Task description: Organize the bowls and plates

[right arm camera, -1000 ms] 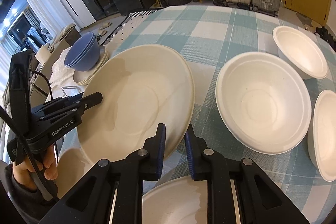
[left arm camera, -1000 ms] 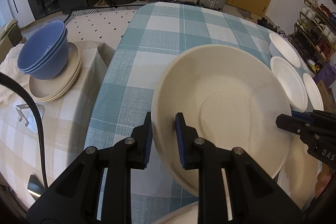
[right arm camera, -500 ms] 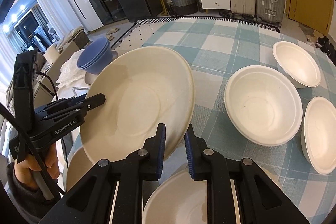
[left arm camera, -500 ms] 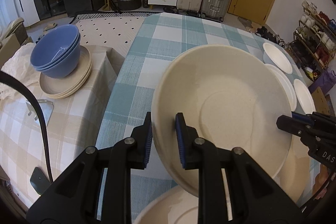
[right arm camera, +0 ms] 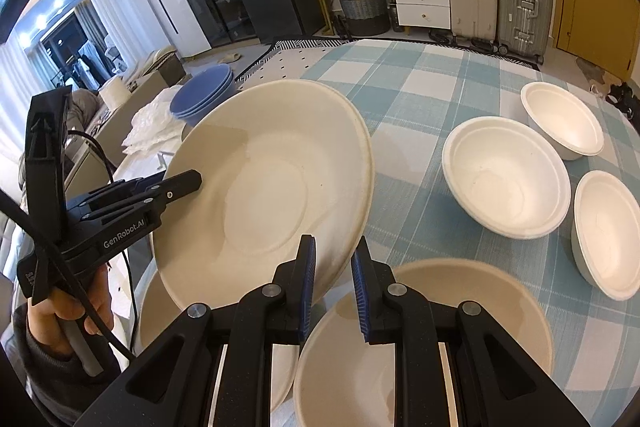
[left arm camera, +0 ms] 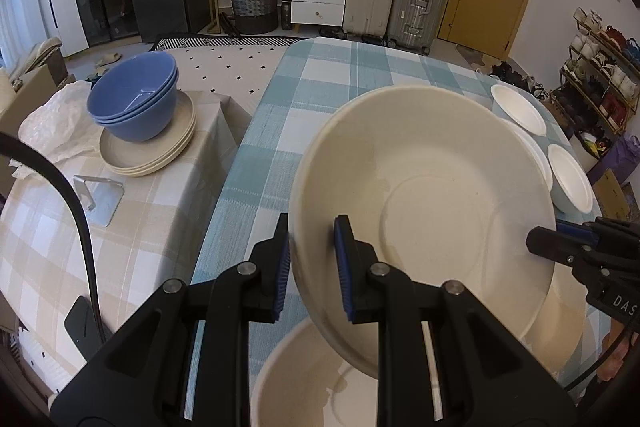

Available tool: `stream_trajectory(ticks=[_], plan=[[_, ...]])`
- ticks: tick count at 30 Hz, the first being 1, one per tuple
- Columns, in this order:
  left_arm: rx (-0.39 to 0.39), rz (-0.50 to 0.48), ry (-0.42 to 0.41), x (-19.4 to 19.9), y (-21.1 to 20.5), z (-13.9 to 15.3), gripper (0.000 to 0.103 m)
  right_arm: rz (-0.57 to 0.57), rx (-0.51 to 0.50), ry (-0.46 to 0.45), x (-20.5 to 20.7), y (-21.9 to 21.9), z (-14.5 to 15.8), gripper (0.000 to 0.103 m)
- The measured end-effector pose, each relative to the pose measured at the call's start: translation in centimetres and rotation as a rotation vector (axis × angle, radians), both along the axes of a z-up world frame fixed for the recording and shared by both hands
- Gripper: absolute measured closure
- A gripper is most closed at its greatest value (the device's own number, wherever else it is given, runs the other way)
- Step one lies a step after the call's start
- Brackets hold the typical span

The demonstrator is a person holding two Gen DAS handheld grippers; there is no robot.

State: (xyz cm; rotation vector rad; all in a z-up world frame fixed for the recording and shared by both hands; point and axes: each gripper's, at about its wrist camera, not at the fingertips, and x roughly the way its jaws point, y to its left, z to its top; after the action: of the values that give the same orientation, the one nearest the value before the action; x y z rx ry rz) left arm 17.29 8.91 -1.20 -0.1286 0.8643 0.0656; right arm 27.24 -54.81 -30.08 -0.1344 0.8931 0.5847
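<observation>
A large cream plate is held up above the blue-checked table, tilted; it also shows in the right wrist view. My left gripper is shut on its left rim. My right gripper is shut on its opposite rim. Two more cream plates lie on the table below it. Three white bowls sit on the table to the right. On the beige-checked side table a stack of blue bowls sits on a stack of cream plates.
A metal stand and crumpled white plastic lie on the side table. A black cable hangs at the left. Drawers, a basket and suitcases stand at the far wall. A shoe rack is at the right.
Both grippers have lifted the cream plate higher off the table. The plates below and the side table stack now show lower and further into view.
</observation>
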Motion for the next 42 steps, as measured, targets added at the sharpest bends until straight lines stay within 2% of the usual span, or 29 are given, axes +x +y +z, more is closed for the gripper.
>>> stream_trajectory(ticks=[12, 20, 30, 42], plan=[[0.005, 0.051, -0.030, -5.1, 0.0, 0.4, 0.085, 0.037, 0.039, 0.006, -3.6, -0.2, -0.4, 0.085], [-0.003, 0.064, -0.014, -8.0, -0.1, -0.7, 0.085, 0.059, 0.035, 0.010, -5.5, -0.3, -1.2, 0.085], [0.028, 0.074, -0.014, -9.9, -0.1, -1.7, 0.085, 0.078, 0.023, 0.025, -6.8, 0.0, -2.6, 0.085], [0.013, 0.078, 0.014, -11.3, 0.5, -3.7, 0.085, 0.090, 0.008, 0.050, -7.4, 0.3, -4.2, 0.085]])
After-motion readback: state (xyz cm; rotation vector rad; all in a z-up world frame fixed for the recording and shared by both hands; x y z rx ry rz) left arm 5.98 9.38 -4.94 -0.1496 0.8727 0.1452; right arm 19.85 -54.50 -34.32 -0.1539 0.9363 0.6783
